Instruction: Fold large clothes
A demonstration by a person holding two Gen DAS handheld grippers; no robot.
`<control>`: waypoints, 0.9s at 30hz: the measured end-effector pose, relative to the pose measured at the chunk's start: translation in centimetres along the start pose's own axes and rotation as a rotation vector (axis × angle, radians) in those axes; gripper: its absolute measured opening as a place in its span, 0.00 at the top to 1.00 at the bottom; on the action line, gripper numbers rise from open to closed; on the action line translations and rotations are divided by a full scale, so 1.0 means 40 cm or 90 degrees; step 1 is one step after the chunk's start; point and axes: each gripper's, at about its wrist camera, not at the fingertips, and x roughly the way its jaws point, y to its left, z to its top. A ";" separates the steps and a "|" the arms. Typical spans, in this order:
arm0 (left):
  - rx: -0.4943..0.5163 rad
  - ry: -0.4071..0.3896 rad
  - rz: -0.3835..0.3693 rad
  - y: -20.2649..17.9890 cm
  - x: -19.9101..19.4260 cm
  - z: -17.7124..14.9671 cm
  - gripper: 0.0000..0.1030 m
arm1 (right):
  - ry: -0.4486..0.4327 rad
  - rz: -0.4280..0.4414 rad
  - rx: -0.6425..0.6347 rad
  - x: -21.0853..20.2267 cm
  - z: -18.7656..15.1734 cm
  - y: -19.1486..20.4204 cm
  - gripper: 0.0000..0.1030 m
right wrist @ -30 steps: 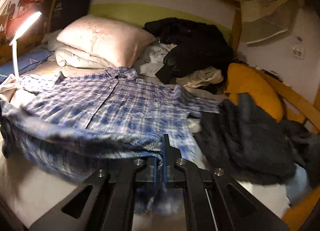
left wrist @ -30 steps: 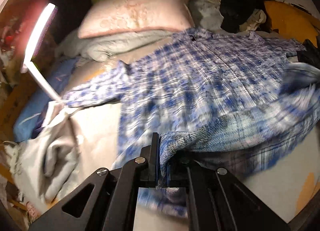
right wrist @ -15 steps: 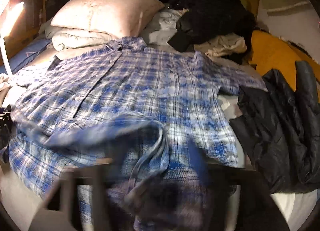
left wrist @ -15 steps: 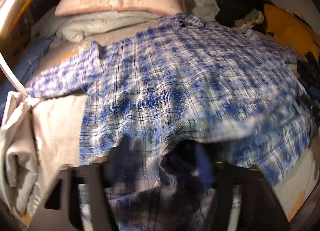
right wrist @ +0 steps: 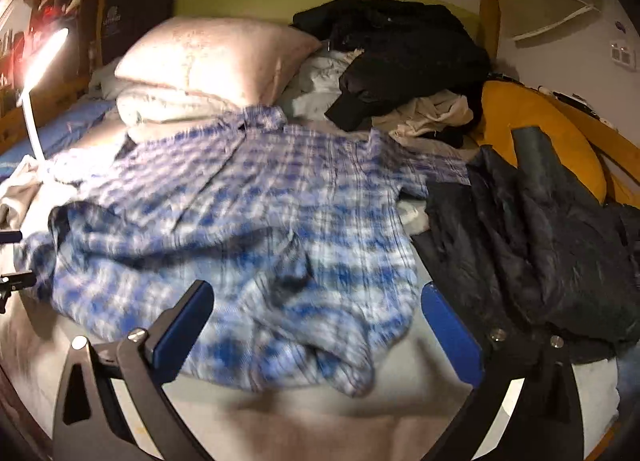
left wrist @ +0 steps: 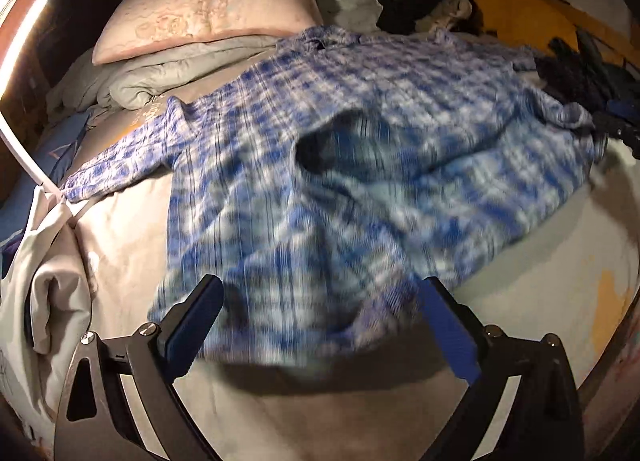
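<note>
A blue-and-white plaid shirt (left wrist: 360, 149) lay spread across the bed (left wrist: 520, 321), collar toward the pillow (left wrist: 208, 9) at 11 o'clock and hem rumpled at the near edge, with no fold yet made. By the look of it only the laying-out was done; sleeves and body were all left to fold. The left tool (left wrist: 316, 325) and the right tool (right wrist: 316, 325) had both just been opening, their blue-padded jaws standing wide apart with the bunched hem lying loose between them, gripped by neither. The cloth looked thin and soft, blurred at the hem, one sleeve stretched toward 9 o'clock near the lamp (left wrist: 24, 41), the other reaching 2 o'clock beside a dark jacket (right wrist: 540, 245). A ridge of bunched fabric crossed the shirt's lower half and would likely need smoothing first.
</note>
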 end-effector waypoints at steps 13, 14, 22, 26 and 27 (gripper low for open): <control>0.029 0.010 0.036 -0.010 0.007 -0.041 0.06 | 0.015 -0.008 -0.063 0.022 -0.026 0.021 0.15; 0.025 0.012 0.038 -0.010 0.008 -0.043 0.06 | 0.023 -0.006 -0.066 0.030 -0.028 0.024 0.21; 0.003 0.024 0.007 -0.013 0.011 -0.046 0.88 | -0.003 -0.086 -0.094 0.036 -0.034 0.047 0.94; -0.048 -0.064 0.068 0.028 -0.040 -0.025 0.96 | -0.072 -0.108 -0.036 -0.006 -0.007 0.005 0.96; -0.041 -0.111 0.103 0.032 -0.073 -0.014 0.96 | -0.083 -0.130 -0.032 -0.014 0.000 -0.009 0.96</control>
